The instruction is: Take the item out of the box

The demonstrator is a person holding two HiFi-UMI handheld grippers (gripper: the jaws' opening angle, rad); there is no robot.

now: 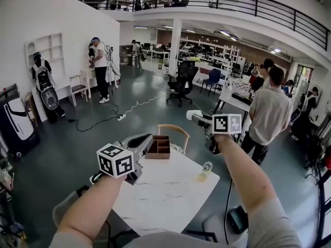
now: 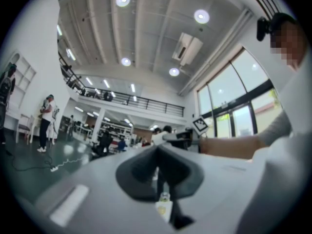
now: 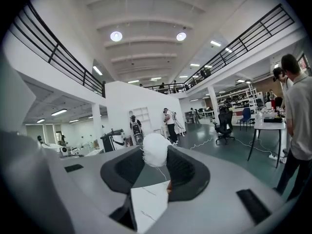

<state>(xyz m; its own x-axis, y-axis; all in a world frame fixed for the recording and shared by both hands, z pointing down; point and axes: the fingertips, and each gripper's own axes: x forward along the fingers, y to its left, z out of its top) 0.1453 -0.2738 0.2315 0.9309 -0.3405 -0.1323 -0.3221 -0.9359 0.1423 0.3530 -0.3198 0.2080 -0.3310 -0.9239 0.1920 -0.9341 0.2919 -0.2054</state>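
Both forearms stretched forward, tongs held level.
My left gripper (image 1: 144, 142) has its jaws together; my right gripper (image 1: 195, 117) pinches a white puff (image 3: 155, 150).

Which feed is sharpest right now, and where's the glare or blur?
Head view: sharp, railing bowed by the wide lens. Left gripper view: soft throughout, windows blown out at right, dark corners. Right gripper view: crisp on the white item between the jaws, ceiling lamps flare.

open lab: mezzanine (image 1: 232, 0), office chairs (image 1: 181, 82)
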